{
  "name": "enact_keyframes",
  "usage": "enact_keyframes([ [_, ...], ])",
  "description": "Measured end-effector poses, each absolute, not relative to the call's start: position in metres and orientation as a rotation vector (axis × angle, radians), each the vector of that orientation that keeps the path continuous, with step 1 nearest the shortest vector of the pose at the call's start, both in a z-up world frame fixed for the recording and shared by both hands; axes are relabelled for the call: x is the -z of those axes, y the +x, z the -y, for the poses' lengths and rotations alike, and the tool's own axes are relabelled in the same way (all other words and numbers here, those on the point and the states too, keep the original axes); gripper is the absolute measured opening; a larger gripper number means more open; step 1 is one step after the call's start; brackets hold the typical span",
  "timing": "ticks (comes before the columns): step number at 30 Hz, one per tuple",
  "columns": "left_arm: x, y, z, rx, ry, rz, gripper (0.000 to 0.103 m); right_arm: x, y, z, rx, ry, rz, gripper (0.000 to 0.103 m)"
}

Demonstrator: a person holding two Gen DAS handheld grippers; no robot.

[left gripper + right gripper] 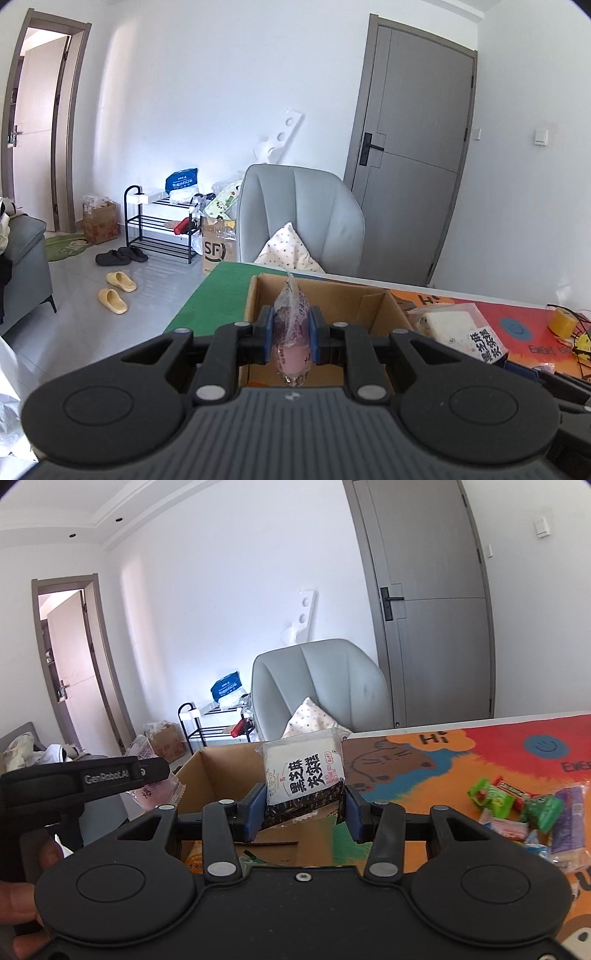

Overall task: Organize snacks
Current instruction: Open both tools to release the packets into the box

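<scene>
Now both hands are up over the box [325, 295], each with a snack, and it's drop time. To do this well: get each packet fully past the box rim before letting go, release low so nothing bounces out, and lay them side by side, not in a heap. I'd let the left one go first, since it already hangs over the box mouth, then bring the right one across.

Left gripper [291, 332]: jaws nearly together, pinching a pink packet [291, 332] edge-on, upright, its crimped top poking up at 12 o'clock. The box opening sits right behind and under it.

Right gripper [304, 808]: jaws partly apart, clamped on the lower edge of a sesame cake pack [304, 775], a flat one, white above and black below, standing up between the blue pads. The box lies at 10 o'clock from it in the right wrist view, with the left gripper at 9 o'clock.

Still to sort: a pile of sweets [532, 819] on the mat [480, 760] at 3 o'clock, well apart from the box.
</scene>
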State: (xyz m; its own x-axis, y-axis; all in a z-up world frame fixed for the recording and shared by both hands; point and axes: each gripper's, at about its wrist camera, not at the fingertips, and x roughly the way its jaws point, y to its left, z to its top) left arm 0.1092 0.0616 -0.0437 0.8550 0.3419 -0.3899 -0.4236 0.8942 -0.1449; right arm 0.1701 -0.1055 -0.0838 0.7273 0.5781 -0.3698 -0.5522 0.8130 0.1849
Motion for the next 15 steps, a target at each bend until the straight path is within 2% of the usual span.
enact_keyframes([
  [7,0.051,0.119,-0.072,-0.375,-0.262,-0.394,0.019,0.087,0.177,0.090,-0.636,0.050,-0.449,0.045],
  [9,0.050,0.120,-0.075,-0.364,-0.273,-0.394,0.022,0.088,0.178,0.086,-0.636,0.046,-0.453,0.045],
  [12,0.048,0.118,-0.078,-0.346,-0.286,-0.388,0.043,0.087,0.178,0.083,-0.640,0.042,-0.457,0.045],
  [14,0.047,0.113,-0.076,-0.360,-0.281,-0.369,0.067,0.086,0.178,0.082,-0.640,0.040,-0.453,0.046],
  [15,0.046,0.109,-0.075,-0.375,-0.276,-0.355,0.072,0.085,0.178,0.082,-0.641,0.036,-0.451,0.048],
])
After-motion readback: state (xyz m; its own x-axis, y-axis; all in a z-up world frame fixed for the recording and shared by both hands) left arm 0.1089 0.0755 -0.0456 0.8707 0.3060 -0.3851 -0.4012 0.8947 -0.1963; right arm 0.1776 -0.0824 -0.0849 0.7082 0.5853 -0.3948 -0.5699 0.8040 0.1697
